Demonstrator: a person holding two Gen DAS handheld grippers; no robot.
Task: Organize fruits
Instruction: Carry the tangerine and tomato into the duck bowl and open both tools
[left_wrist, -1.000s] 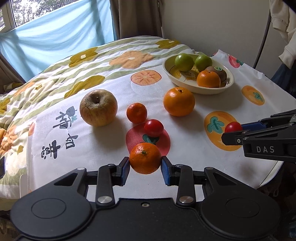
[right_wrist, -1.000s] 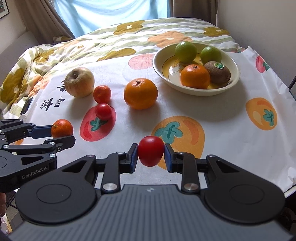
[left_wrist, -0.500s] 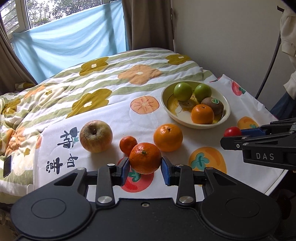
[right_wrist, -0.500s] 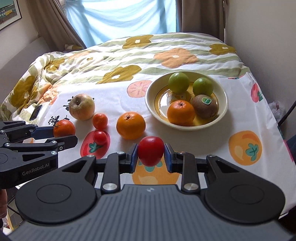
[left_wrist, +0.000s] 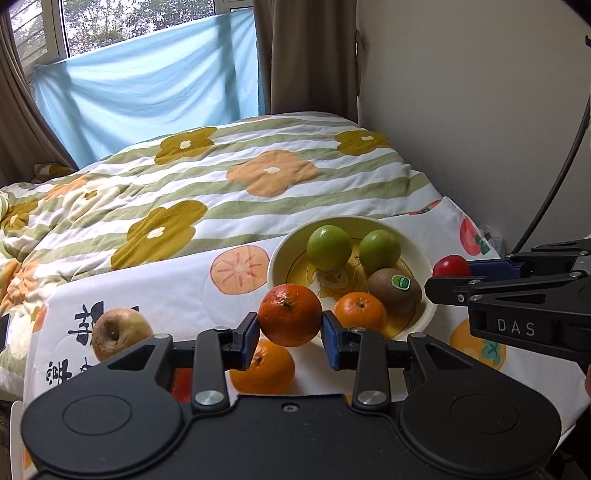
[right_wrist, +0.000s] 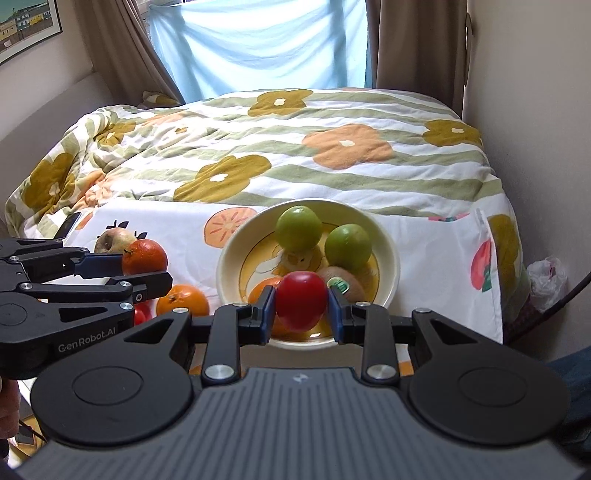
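left tool grips a tangerine, right tool a tomato; bowl holds four fruits.

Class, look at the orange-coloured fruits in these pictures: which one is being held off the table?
The mandarin clamped in the left gripper. The orange in the bowl and the orange on the cloth beneath it lie free.

"DAS" is printed in pale capitals on the black body of the right gripper, and "GenRobot.AI" on the body of the left gripper. The white fruit-print cloth bears large black characters, and the green sticker on the kiwi is too small to read.
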